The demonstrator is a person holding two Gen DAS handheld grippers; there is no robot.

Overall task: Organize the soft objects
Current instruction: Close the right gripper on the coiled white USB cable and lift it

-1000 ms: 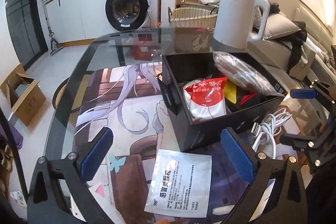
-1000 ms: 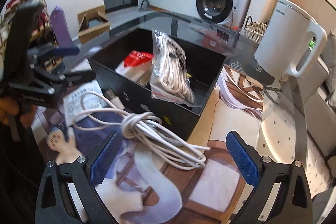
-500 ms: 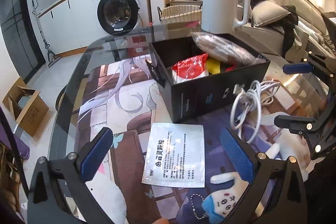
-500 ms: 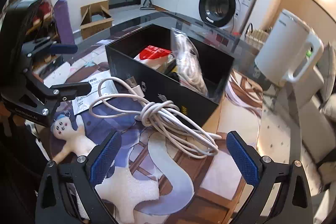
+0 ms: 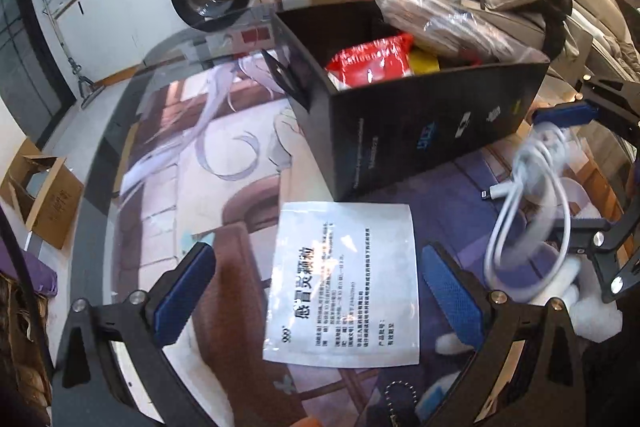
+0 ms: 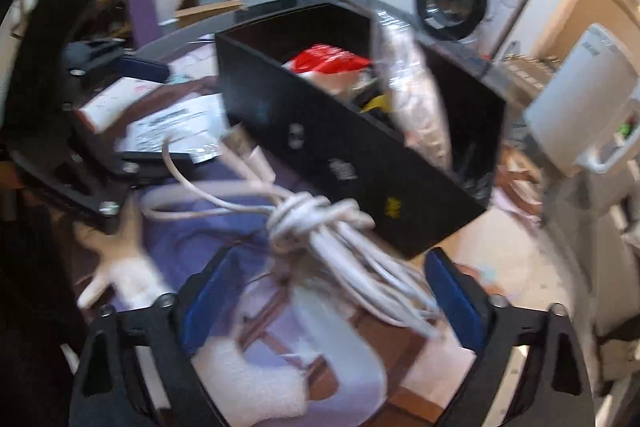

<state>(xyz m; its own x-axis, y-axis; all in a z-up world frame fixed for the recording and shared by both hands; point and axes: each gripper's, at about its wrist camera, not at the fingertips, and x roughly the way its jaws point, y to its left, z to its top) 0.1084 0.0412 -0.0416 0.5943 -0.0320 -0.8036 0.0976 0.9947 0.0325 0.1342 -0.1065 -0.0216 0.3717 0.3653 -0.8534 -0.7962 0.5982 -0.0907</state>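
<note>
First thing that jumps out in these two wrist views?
The black box mid-table, crammed with a red packet and a clear bag poking over its rim. In front of it lie a white sachet, between the open left gripper, and a knotted white cable, on which the right gripper is closing.

We've got a black box point(image 5: 420, 131) ahead of the claws, a red-and-white packet point(image 5: 370, 61) and a yellow scrap point(image 5: 426, 63) inside. White sachet point(image 5: 344, 279) with black print between blue pads point(image 5: 184, 291); white cable point(image 6: 320, 223); purple-and-brown illustrated mat point(image 5: 192, 163).
</note>
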